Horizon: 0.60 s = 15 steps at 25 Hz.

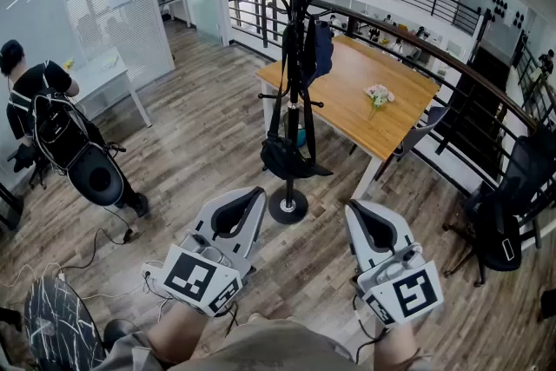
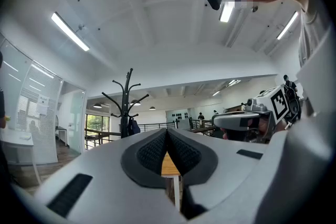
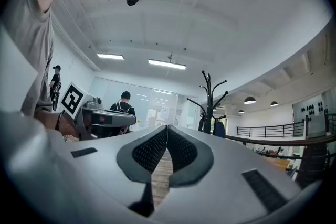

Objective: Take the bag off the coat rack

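A black coat rack (image 1: pixel 294 56) stands on a round base on the wooden floor ahead of me. A black bag (image 1: pixel 285 159) hangs low on it by long straps, and a dark blue bag (image 1: pixel 318 48) hangs higher up. My left gripper (image 1: pixel 255 194) and right gripper (image 1: pixel 351 208) are held side by side near my body, well short of the rack, both shut with nothing between the pads. The rack (image 2: pixel 126 102) shows far off in the left gripper view, and the rack (image 3: pixel 209 105) stands in the distance in the right gripper view too.
A wooden table (image 1: pixel 365 96) with a small flower pot (image 1: pixel 377 96) stands behind the rack. A person with a backpack (image 1: pixel 43 122) stands at the left by a white desk. A black railing (image 1: pixel 452 65) runs along the right, with a chair and dark bags (image 1: pixel 499 221) near it.
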Each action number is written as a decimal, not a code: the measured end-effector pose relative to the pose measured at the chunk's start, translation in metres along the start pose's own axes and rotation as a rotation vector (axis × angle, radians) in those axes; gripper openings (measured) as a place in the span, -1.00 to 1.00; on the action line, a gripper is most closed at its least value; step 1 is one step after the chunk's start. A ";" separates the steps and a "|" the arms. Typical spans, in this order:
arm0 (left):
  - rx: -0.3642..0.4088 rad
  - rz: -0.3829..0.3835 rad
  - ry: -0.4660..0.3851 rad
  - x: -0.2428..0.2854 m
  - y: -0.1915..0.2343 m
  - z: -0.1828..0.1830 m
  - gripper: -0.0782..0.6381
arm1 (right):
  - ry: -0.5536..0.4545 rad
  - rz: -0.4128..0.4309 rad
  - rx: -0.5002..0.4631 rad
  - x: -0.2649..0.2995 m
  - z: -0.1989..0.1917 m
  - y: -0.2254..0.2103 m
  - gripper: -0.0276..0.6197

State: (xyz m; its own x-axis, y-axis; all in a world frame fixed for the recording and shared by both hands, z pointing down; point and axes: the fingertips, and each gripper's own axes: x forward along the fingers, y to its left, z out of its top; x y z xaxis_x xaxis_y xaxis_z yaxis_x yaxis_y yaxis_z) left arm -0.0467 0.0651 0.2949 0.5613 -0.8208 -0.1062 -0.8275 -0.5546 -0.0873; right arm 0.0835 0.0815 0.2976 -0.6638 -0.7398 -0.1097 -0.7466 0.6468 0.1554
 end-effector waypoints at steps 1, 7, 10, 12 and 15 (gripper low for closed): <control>0.003 -0.001 0.000 -0.001 -0.001 0.002 -0.74 | -0.001 -0.001 0.005 -0.001 0.001 0.001 -0.82; 0.009 0.000 0.005 -0.005 -0.008 0.001 -0.74 | -0.020 -0.008 0.054 -0.007 0.001 0.001 -0.82; 0.006 -0.003 0.008 -0.006 -0.011 -0.003 -0.74 | -0.022 -0.007 0.057 -0.009 -0.001 0.001 -0.82; 0.008 -0.006 0.010 -0.006 -0.016 -0.004 -0.74 | -0.026 -0.005 0.062 -0.012 -0.002 0.001 -0.82; 0.010 -0.014 0.008 -0.007 -0.024 -0.004 -0.73 | -0.020 0.006 0.062 -0.016 -0.004 0.004 -0.82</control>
State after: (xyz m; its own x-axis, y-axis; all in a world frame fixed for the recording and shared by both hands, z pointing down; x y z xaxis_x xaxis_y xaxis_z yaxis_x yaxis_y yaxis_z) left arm -0.0310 0.0836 0.3020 0.5724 -0.8143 -0.0966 -0.8196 -0.5645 -0.0981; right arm 0.0916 0.0954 0.3042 -0.6683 -0.7327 -0.1287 -0.7438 0.6616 0.0955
